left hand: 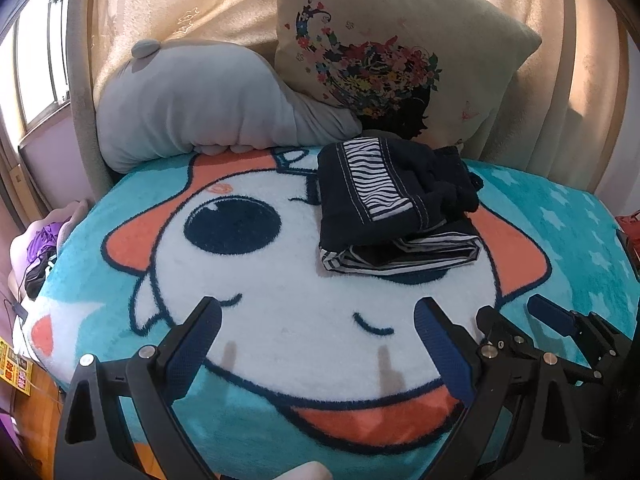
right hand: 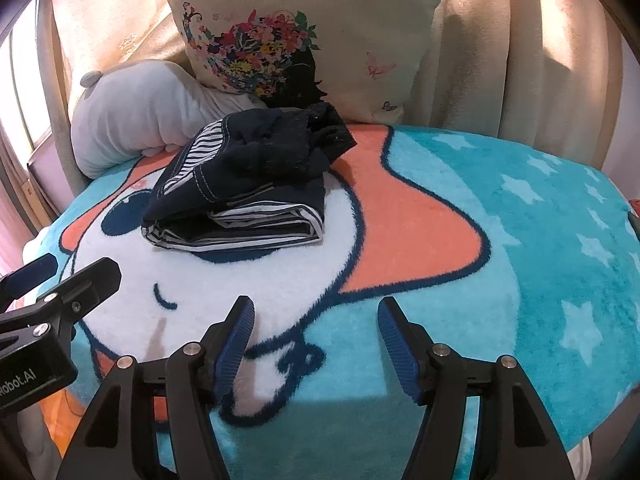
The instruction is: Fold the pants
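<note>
The dark navy pants (left hand: pixel 396 204) with striped lining lie folded in a compact stack on the cartoon blanket (left hand: pixel 280 320), near the pillows; they also show in the right wrist view (right hand: pixel 248 184). My left gripper (left hand: pixel 318 320) is open and empty, above the blanket in front of the pants. My right gripper (right hand: pixel 316 320) is open and empty, to the right of the left one. The right gripper also shows in the left wrist view (left hand: pixel 516 320), and the left gripper in the right wrist view (right hand: pixel 76 272).
A grey plush pillow (left hand: pixel 200 104) and a floral cushion (left hand: pixel 400 40) lean against the curtain at the back. The blanket's left edge (left hand: pixel 60 260) drops to clutter and a wooden floor. A red item (left hand: pixel 628 220) sits at the right edge.
</note>
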{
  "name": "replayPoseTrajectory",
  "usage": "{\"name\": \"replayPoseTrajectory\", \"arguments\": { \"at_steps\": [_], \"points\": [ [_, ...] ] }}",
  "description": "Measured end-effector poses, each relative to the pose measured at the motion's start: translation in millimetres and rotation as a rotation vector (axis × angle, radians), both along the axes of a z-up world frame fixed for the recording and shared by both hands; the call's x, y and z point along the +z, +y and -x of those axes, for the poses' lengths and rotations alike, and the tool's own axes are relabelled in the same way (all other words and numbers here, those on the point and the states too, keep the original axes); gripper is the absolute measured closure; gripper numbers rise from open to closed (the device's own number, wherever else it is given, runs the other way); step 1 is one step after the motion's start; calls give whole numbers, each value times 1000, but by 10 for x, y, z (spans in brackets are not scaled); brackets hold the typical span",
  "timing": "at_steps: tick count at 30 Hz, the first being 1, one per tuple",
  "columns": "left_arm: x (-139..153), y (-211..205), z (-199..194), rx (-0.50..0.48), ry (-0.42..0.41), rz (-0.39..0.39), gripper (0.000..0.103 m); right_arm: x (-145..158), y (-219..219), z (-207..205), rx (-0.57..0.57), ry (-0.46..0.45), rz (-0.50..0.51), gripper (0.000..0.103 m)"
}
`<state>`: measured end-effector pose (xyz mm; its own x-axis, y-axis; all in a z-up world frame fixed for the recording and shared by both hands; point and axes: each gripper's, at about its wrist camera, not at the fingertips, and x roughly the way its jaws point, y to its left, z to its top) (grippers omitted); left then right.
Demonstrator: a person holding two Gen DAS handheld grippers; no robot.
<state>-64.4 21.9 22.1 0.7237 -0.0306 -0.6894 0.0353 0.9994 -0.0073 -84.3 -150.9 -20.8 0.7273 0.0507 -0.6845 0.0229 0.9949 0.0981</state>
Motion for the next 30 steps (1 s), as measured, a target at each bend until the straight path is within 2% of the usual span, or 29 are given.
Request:
{"name": "replayPoseTrajectory", "arguments": {
  "at_steps": [30],
  "points": [
    [-58,7,-28,-18,42,40,7,-11,66,-20,12,10,17,34]
  ]
}}
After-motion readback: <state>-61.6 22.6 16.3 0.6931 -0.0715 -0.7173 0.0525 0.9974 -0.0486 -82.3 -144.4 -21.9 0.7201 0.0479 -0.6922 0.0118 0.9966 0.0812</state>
